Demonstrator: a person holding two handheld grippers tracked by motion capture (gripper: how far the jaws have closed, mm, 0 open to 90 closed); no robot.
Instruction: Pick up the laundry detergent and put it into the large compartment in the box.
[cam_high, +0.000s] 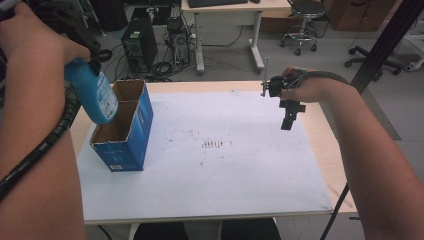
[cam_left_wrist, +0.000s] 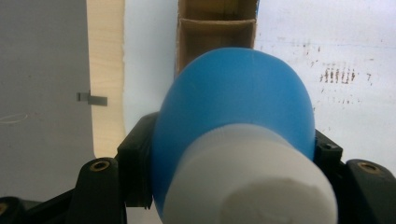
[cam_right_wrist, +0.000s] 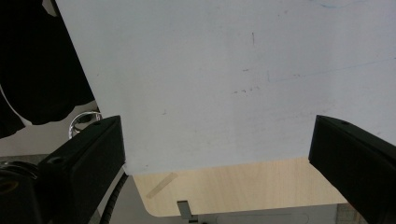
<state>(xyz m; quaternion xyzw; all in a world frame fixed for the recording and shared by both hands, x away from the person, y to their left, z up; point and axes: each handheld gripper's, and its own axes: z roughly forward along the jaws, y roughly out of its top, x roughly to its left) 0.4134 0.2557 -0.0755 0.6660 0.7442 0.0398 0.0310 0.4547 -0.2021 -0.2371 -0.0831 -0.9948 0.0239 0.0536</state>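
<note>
- Left gripper (cam_high: 92, 60) clamped on a blue bottle (cam_high: 95, 95), jaws pressed against its sides just below the white cap (cam_left_wrist: 252, 186).
- Bottle held tilted, base downward, hanging over the near compartment of an open blue cardboard box (cam_high: 132, 145); not seen touching the cardboard.
- Box standing at the left of the white sheet (cam_high: 225, 175) covering the table (cam_high: 325, 165).
- Left hand (cam_high: 30, 45) raised high at the left edge, cable (cam_high: 45, 145) trailing along the forearm.
- Right gripper (cam_high: 290, 117) released: jaws wide apart, nothing between them, pointing down above the sheet's right side.
- Right hand (cam_high: 305, 85) held above the table's far right part, well apart from the box.
- Left gripper view: divider between the box's compartments (cam_left_wrist: 217, 21) beyond the bottle.
- Right gripper view: bare sheet (cam_right_wrist: 210, 84) and table edge (cam_right_wrist: 243, 186) between the jaws.
</note>
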